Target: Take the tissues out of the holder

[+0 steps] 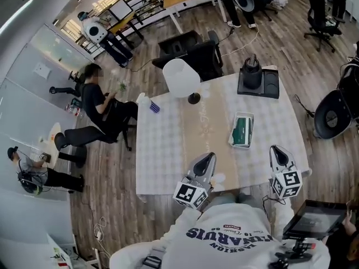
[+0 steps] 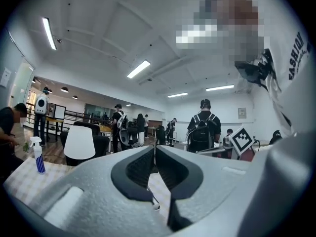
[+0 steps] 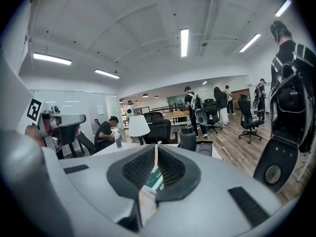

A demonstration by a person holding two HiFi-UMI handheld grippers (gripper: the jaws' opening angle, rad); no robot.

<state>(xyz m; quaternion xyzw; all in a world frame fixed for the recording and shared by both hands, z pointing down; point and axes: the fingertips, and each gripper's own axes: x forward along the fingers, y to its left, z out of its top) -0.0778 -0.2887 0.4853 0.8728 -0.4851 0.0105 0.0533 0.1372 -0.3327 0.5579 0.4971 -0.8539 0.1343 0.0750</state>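
Note:
The tissue holder (image 1: 242,130), a flat green-and-white box, lies on the white checked table (image 1: 168,150), right of the tan runner. My left gripper (image 1: 208,157) hovers over the near table edge on the runner, left of the holder and apart from it; its jaws are shut and empty (image 2: 155,147). My right gripper (image 1: 276,149) is over the near right edge, just this side of the holder, not touching it. In the right gripper view its tips (image 3: 156,146) meet, shut with nothing held, and the green holder (image 3: 157,177) shows below them.
A white lamp (image 1: 181,77) stands at the far side of the runner. A black tray with a dark kettle (image 1: 258,83) sits at the far right corner, a spray bottle (image 1: 152,105) at the far left. Office chairs (image 1: 331,114) and several people surround the table.

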